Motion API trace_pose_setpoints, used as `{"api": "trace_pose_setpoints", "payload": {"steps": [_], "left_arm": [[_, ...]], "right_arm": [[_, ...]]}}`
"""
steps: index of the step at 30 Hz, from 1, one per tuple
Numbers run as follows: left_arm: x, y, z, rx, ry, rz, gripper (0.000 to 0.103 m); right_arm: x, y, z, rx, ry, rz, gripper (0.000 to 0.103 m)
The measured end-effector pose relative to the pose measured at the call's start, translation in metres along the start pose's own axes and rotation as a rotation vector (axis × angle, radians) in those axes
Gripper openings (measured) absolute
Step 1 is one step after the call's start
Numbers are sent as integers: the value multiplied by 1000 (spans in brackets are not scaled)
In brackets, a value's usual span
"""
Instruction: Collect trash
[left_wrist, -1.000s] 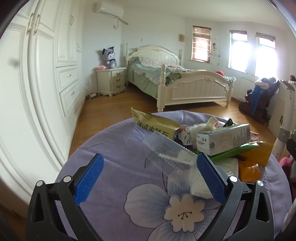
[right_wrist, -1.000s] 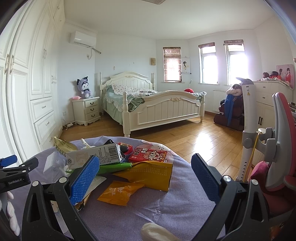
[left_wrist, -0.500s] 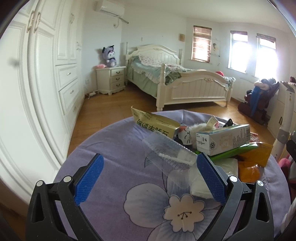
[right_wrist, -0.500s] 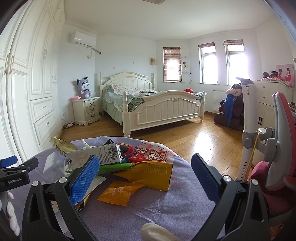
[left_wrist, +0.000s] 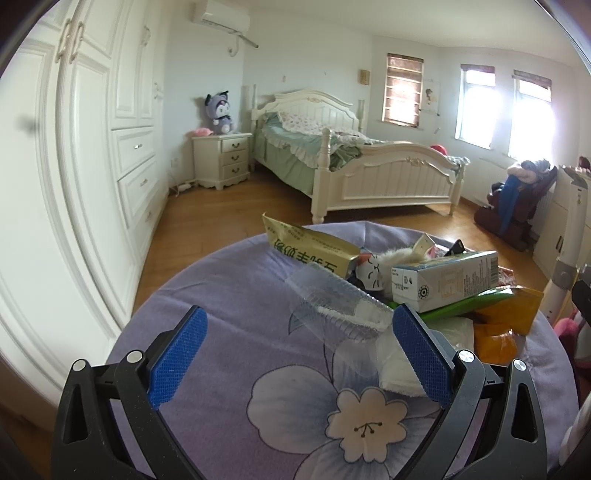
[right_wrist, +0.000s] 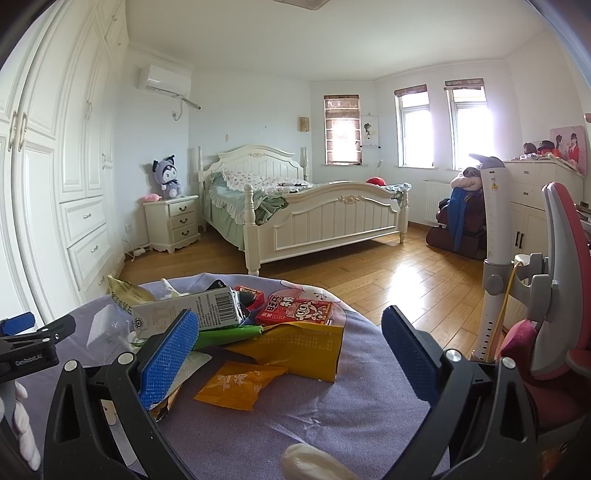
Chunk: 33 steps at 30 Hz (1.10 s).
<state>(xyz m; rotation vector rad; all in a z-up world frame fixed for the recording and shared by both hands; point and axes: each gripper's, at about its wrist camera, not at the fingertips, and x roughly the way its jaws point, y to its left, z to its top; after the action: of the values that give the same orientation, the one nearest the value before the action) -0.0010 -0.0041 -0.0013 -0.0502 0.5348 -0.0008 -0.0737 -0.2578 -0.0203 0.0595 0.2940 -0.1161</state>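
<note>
A pile of trash lies on a round table with a purple flowered cloth (left_wrist: 229, 332). In the left wrist view I see a clear crushed plastic cup (left_wrist: 332, 310), a gold snack bag (left_wrist: 310, 251), a white carton (left_wrist: 443, 284) and an orange wrapper (left_wrist: 495, 339). My left gripper (left_wrist: 295, 354) is open and empty above the cloth, short of the cup. In the right wrist view my right gripper (right_wrist: 288, 354) is open and empty over an orange wrapper (right_wrist: 236, 384), a yellow bag (right_wrist: 303, 347), a red carton (right_wrist: 295, 314) and the white carton (right_wrist: 184, 317).
A white wardrobe (left_wrist: 74, 184) stands at the left. A white bed (right_wrist: 303, 210) and nightstand (right_wrist: 173, 225) stand across the wooden floor. A red chair (right_wrist: 554, 332) and a white stand (right_wrist: 495, 258) are close at the table's right. A white lump (right_wrist: 314, 461) lies at the near edge.
</note>
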Motion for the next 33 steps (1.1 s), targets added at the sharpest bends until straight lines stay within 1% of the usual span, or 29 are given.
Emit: {"api": "trace_pose_setpoints", "payload": {"steps": [7, 11, 15, 33], "left_arm": [[-1, 0, 0, 3, 3, -8, 99], [2, 0, 1, 2, 22, -15, 99], [2, 2, 1, -5, 25, -22, 99], [9, 7, 2, -27, 38, -24, 99]], "right_arm": [[-1, -1, 0, 4, -5, 1, 98], [1, -1, 0, 5, 0, 1, 98], [0, -1, 0, 6, 1, 1, 98], [0, -1, 1, 8, -2, 2, 98]]}}
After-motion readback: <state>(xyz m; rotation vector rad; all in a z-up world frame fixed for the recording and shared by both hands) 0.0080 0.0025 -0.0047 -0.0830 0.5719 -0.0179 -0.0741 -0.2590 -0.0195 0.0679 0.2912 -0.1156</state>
